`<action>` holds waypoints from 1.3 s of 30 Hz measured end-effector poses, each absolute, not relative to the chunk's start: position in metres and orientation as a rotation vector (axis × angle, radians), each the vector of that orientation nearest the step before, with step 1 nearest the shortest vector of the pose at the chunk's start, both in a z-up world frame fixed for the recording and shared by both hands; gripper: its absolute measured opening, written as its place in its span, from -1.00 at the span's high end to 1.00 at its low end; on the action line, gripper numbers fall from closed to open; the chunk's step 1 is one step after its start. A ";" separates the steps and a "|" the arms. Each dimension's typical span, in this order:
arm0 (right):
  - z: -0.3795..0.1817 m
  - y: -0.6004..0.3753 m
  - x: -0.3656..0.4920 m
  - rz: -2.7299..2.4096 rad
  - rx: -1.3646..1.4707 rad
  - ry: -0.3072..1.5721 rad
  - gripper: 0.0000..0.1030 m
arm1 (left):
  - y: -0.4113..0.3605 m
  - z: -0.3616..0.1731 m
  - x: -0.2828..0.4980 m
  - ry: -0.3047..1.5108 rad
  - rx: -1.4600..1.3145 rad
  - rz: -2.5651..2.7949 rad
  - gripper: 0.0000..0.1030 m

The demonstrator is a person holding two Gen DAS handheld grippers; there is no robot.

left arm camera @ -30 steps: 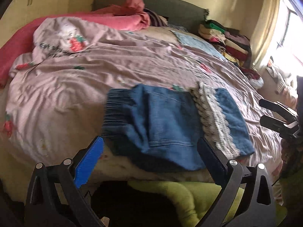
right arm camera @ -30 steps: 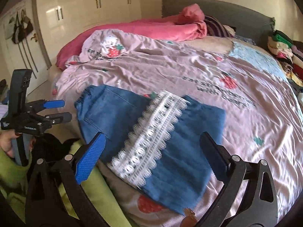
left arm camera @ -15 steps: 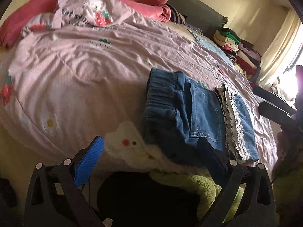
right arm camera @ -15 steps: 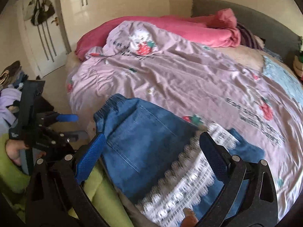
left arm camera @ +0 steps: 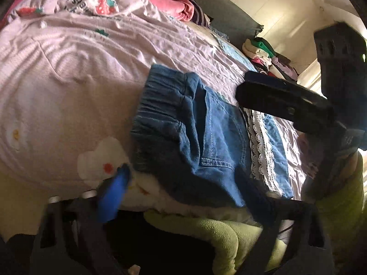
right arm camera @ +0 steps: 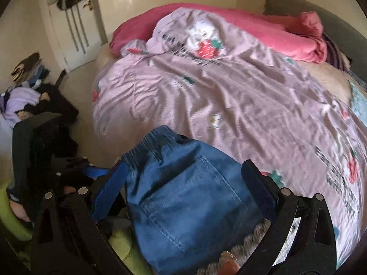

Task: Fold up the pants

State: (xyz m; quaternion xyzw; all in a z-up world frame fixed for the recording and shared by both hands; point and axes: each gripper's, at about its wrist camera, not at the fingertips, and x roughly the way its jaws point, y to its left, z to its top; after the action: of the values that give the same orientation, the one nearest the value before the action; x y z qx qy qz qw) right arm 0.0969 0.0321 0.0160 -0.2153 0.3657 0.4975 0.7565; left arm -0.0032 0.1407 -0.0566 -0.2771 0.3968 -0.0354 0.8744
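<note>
A pink duvet (right arm camera: 240, 105) covers the bed. Folded blue pants (left arm camera: 197, 142) lie at its near edge. The left gripper (left arm camera: 181, 183) is closing around the pants' edge, pads not yet pressing; the right gripper (right arm camera: 185, 178) stands apart above them.

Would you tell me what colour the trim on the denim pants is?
White lace trim, clearest in the left wrist view.

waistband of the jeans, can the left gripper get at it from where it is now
Probably yes. The left gripper sits at the near edge of the jeans, jaws closing around the denim, and nothing covers the waistband. The right gripper hovers farther along, over the lace.
</note>
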 end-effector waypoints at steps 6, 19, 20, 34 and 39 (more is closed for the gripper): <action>-0.001 0.062 0.098 1.128 -0.527 0.835 -0.82 | 0.143 -0.069 0.002 0.834 -0.586 -0.077 -0.31; -0.048 0.094 0.118 1.194 -0.510 0.986 -0.26 | 0.146 -0.077 -0.002 0.815 -0.628 -0.102 -0.46; -0.049 0.092 0.119 1.204 -0.492 0.990 -0.11 | 0.146 -0.077 -0.003 0.812 -0.634 -0.106 -0.50; 0.004 0.005 0.132 1.330 -0.149 0.902 0.37 | 0.130 -0.066 -0.007 0.805 -0.672 -0.136 -0.80; 0.019 -0.032 0.139 1.328 -0.077 0.862 0.37 | 0.106 -0.057 0.011 0.805 -0.696 -0.246 -0.82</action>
State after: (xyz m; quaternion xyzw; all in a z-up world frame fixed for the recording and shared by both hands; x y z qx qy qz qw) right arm 0.1391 -0.0323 0.0189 -0.0348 0.3871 0.5966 0.7021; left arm 0.0108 0.1064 -0.0572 -0.3308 0.3827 -0.1169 0.8547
